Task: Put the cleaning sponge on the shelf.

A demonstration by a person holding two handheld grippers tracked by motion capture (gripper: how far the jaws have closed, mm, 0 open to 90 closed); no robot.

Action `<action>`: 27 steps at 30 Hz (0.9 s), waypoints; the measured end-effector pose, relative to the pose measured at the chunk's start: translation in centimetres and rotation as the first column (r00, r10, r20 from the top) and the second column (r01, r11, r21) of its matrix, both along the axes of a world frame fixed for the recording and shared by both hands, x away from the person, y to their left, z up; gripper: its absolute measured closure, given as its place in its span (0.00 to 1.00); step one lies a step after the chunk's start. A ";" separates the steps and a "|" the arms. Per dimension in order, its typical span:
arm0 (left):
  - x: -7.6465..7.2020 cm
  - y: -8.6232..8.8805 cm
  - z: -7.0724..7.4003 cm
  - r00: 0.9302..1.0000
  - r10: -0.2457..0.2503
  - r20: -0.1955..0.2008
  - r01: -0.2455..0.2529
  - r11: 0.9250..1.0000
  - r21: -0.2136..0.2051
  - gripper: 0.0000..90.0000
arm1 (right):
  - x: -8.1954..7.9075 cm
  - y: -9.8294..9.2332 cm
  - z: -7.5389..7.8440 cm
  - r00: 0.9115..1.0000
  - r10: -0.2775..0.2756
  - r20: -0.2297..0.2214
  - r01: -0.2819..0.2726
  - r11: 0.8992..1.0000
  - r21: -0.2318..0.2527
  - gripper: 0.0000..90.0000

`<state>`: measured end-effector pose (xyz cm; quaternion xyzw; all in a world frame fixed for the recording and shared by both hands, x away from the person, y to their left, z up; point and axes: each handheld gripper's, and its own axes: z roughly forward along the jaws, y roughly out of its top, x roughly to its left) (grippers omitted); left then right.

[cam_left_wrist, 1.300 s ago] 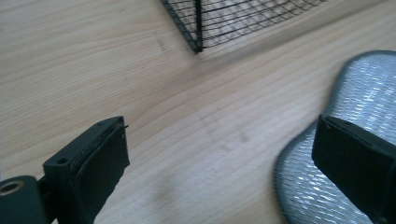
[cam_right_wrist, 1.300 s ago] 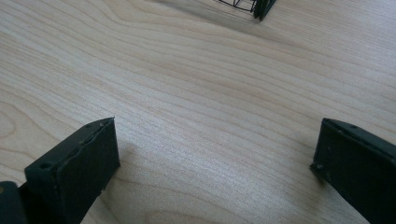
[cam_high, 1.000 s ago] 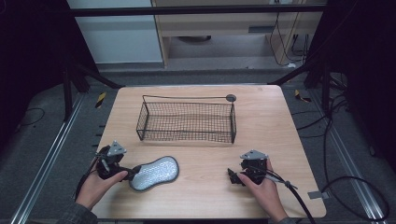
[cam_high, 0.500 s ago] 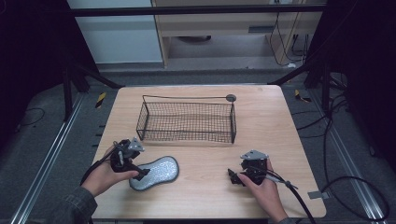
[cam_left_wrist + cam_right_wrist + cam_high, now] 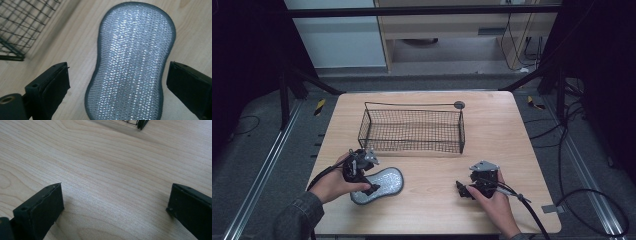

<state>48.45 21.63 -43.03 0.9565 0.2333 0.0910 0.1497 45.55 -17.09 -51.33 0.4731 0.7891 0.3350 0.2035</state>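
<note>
Left claw (image 5: 117,82) wide, straddling silver scrubbing pad (image 5: 132,62), ungrasped; right claw (image 5: 115,207) wide, idle. Wire basket (image 5: 412,131) empty.

A light wooden desk (image 5: 512,125) stands on grey floor (image 5: 257,165); a pale cabinet (image 5: 452,30) at 12 o'clock, cables (image 5: 582,195) at 4 o'clock.

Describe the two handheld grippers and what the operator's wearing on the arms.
Both grippers, left and right, are black, each with two flat, blocky black jaws and a grey three-cornered plate on top. A dark cable trails back from each; the right one's runs off toward the table's near-right corner. The left forearm wears a grey-blue denim-like sleeve. The right hand is bare.
</note>
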 end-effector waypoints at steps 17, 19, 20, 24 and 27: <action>0.4 -1.7 -1.7 0.996 -0.066 -0.061 0.070 0.996 0.056 0.04 | 0.0 0.0 0.0 1.000 0.004 -0.001 -0.004 1.000 -0.001 0.00; 0.4 -1.7 -1.9 0.996 -0.065 -0.068 0.069 0.996 0.060 0.04 | 0.0 0.0 0.0 1.000 0.005 -0.001 -0.005 1.000 0.000 0.00; 0.4 -1.7 -1.9 0.995 -0.064 -0.073 0.069 0.996 0.060 0.04 | 0.0 0.0 0.0 1.000 0.006 -0.002 -0.006 1.000 -0.001 0.00; 0.4 -1.8 -2.3 0.993 -0.077 -0.084 0.083 0.994 0.068 0.04 | 0.0 -0.1 0.0 1.000 0.009 -0.003 -0.009 1.000 -0.003 0.00; 0.5 -2.1 -2.5 0.992 -0.083 -0.095 0.090 0.993 0.075 0.04 | 0.0 -0.1 0.0 1.000 0.010 -0.004 -0.010 1.000 -0.004 0.00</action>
